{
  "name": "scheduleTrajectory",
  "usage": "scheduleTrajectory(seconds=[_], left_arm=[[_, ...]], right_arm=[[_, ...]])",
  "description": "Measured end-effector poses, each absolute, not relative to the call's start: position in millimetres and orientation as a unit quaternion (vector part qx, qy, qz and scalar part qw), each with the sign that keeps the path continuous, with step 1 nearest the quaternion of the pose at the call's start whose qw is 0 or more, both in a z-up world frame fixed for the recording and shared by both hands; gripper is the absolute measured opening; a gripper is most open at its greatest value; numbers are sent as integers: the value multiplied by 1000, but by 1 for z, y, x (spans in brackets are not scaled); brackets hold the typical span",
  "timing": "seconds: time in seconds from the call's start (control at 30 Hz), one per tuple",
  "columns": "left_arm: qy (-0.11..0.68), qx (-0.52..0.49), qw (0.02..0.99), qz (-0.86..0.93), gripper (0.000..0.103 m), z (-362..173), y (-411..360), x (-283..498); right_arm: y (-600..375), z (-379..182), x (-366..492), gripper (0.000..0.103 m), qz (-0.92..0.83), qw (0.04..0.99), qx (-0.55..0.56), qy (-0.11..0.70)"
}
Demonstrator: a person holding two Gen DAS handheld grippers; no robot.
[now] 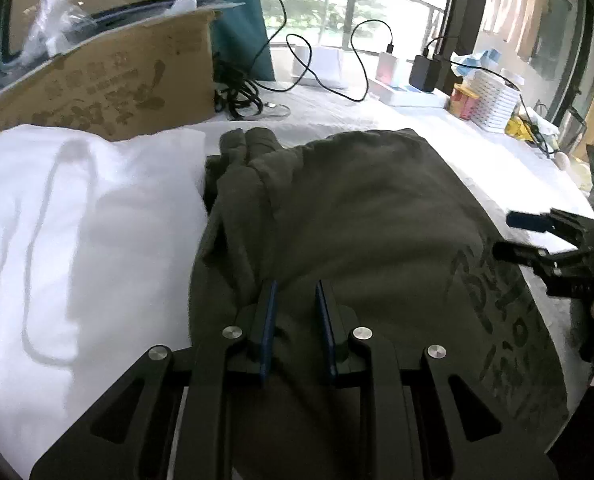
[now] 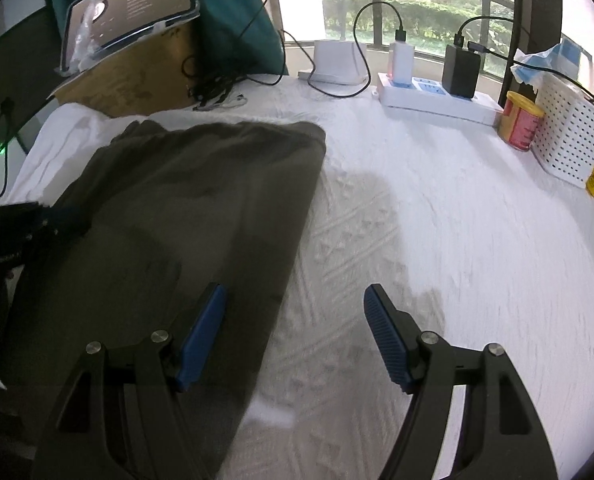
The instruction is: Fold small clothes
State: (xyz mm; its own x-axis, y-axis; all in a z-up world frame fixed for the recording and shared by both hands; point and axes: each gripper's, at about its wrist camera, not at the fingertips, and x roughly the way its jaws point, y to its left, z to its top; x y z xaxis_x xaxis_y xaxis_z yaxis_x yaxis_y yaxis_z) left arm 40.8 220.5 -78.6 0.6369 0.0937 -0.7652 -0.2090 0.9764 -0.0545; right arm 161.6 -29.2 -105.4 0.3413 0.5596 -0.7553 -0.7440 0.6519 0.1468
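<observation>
A dark olive garment [image 1: 361, 216] lies folded on the white textured cloth [image 2: 437, 216]; it also shows at the left of the right wrist view [image 2: 193, 200]. A white garment [image 1: 77, 232] lies to its left. My left gripper [image 1: 296, 286] is over the olive garment's near part, its jaws slightly apart with fabric bunched between them. My right gripper [image 2: 293, 292] is open and empty, its left fingertip [image 2: 213, 300] over the olive garment's right edge and its right fingertip [image 2: 377, 304] over bare cloth. The right gripper also shows at the right edge of the left wrist view [image 1: 509, 236].
At the back stand a cardboard box [image 1: 109, 80] with a tablet [image 2: 133, 4] on it, tangled black cables [image 1: 237, 96], a power strip [image 2: 437, 96] with chargers, a red-yellow can [image 2: 521, 120] and a white perforated basket [image 2: 569, 136]. A window railing lies behind.
</observation>
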Motion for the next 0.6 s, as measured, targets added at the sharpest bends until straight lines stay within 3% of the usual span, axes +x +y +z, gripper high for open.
scheduleTrajectory(seconds=[0.27, 0.37, 0.6], left_arm=[[398, -73, 908, 107, 24, -65, 210, 22], [385, -70, 914, 110, 32, -57, 201, 13], [367, -69, 922, 98, 32, -44, 175, 3]], right_arm=[[-43, -111, 144, 72, 402, 811, -144, 400], [-53, -110, 140, 73, 400, 813, -144, 397], [-80, -107, 136, 73, 392, 823, -122, 393]])
